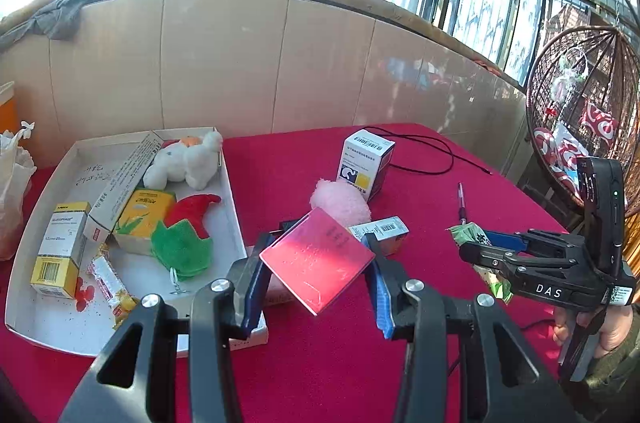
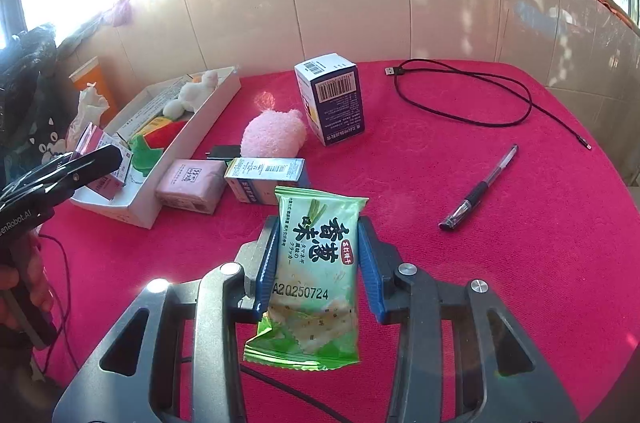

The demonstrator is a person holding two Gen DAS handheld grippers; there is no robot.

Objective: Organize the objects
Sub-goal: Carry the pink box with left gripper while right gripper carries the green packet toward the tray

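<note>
My left gripper [image 1: 317, 243] is shut on a flat pink box [image 1: 316, 263], held tilted above the red tablecloth just right of the white tray [image 1: 234, 199]. In the right wrist view that gripper [image 2: 108, 159] hangs over the tray's near end [image 2: 136, 211]. My right gripper [image 2: 318, 225] is shut on a green cracker packet [image 2: 312, 263], lifted off the cloth. Seen from the left wrist view, it [image 1: 476, 249] is at the right with the packet [image 1: 466, 233] sticking out. The tray holds several boxes, a white plush [image 1: 188, 163] and a red-green plush [image 1: 184, 235].
On the cloth lie a pink plush [image 2: 274, 135], an upright white-blue box [image 2: 330, 99], a small box on its side [image 2: 264, 179], a pink packet [image 2: 192, 185], a pen [image 2: 480, 189] and a black cable [image 2: 480, 95]. A tiled wall runs behind the table.
</note>
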